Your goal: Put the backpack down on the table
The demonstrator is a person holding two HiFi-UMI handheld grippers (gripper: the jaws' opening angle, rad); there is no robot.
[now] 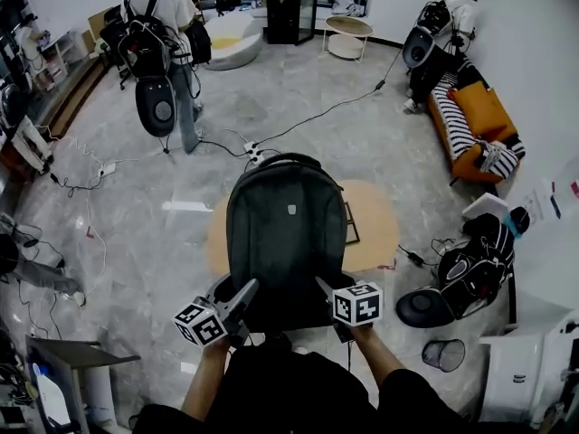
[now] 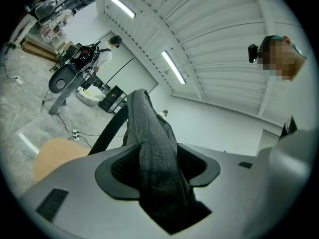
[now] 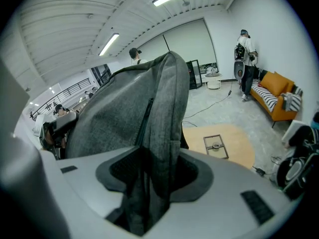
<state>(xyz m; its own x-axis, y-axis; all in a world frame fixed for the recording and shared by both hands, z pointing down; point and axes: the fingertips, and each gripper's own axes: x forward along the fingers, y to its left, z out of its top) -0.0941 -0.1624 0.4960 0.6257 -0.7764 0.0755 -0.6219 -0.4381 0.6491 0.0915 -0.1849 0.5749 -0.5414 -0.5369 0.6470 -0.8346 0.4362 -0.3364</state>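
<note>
Nearest, at the bottom of the head view, the person's bare forearms hold out the left hand-held gripper (image 1: 242,293) and the right hand-held gripper (image 1: 327,289), each carrying its marker cube. Both grip the large dark grey fabric backpack (image 1: 285,233), which stands upright between them. In its own view the left hand-held gripper (image 2: 157,169) has its jaws pinching a thick fold of the backpack's grey cloth. The right hand-held gripper (image 3: 153,172) likewise has its jaws closed on the bag's side edge. The backpack is over the near part of the round light-wood worktop (image 1: 375,226); whether its base touches the wood cannot be told. A small dark rectangular frame (image 1: 350,224) lies on the worktop just right of the bag.
</note>
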